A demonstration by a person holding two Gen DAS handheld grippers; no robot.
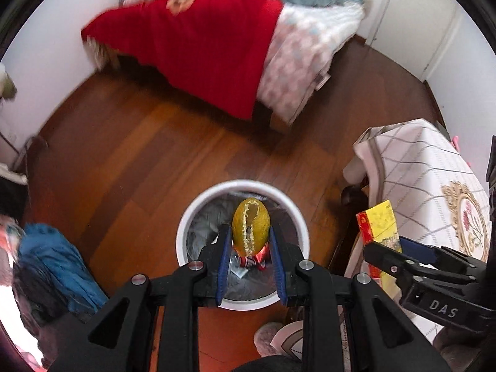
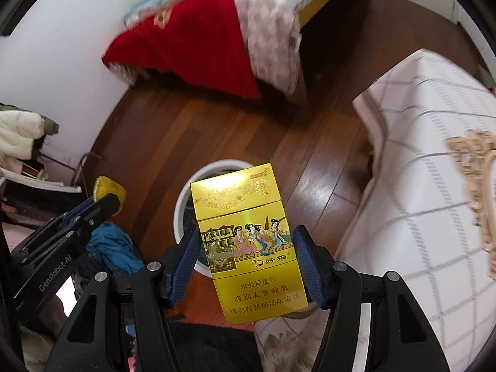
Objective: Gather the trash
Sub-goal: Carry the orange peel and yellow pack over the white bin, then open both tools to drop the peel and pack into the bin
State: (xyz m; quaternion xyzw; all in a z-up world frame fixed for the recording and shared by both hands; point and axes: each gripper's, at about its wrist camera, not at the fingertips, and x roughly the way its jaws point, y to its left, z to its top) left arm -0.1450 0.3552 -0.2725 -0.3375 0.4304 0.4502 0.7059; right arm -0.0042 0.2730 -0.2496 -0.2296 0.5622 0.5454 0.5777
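**Both hands over the bin, each with a piece of trash**

Left wrist view: The room was a bedroom with a dark wooden floor (image 1: 173,142); a bed (image 1: 217,40) under a red blanket filled the top of the frame, and a table under a checked white cloth (image 1: 418,167) stood at the right edge. The white bin (image 1: 189,217), lined with a grey bag, sat in the lower centre. The left gripper (image 1: 250,232) was clenched narrowly on a yellow-green fruit peel (image 1: 250,226), which hung directly above the bin's mouth. A red-and-white wrapper lay in the bin just below it. At lower right the right gripper (image 1: 400,251) carried the cigarette pack (image 1: 379,226) beside the bin, over its right side or just outside it; which, I could not tell.

Right wrist view: The same floor, bed and cloth-covered table formed the background. The bin's rim (image 2: 214,167) showed in the centre, mostly hidden behind the pack. The right gripper (image 2: 245,263) grasped the yellow cigarette pack (image 2: 251,248) by its two long edges, jaws about half spread. At left, the left gripper (image 2: 105,198) showed with the peel (image 2: 108,189) at its tip.

The step in hand looked like the drop. The peel seemed ready for release; the pack probably needed shifting over the opening first.
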